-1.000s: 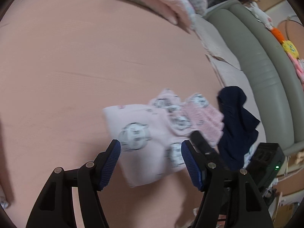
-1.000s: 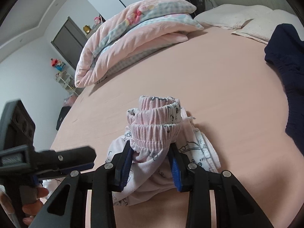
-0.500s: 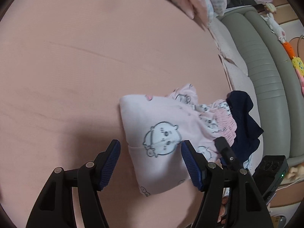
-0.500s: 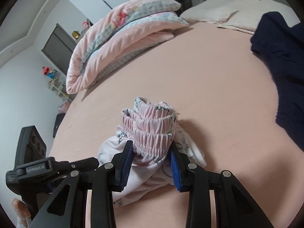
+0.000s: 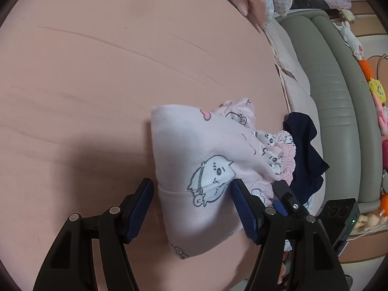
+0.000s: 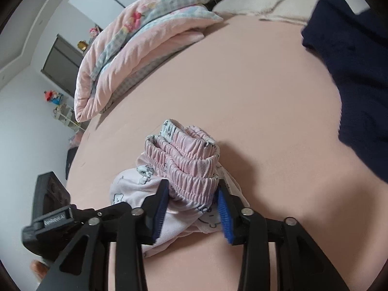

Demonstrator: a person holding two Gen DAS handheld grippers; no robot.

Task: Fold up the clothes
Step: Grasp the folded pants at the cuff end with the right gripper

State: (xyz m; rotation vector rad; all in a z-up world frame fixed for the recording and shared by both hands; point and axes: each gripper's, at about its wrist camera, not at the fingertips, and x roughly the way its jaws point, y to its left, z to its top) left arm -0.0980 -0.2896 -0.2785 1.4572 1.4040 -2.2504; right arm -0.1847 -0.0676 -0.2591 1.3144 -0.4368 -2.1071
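Pink pyjama bottoms lie bunched on the bedsheet, nearer the left gripper than before; it tilts downward, gaping, straddling the fabric. Right gripper is opening around the waistband.

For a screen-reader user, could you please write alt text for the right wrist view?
The right claw is opening around the gathered elastic waistband of a pink printed garment lying bunched on a pink bed sheet. A folded pink quilt sits at the far side, a navy garment at right, and the left claw's body at lower left.
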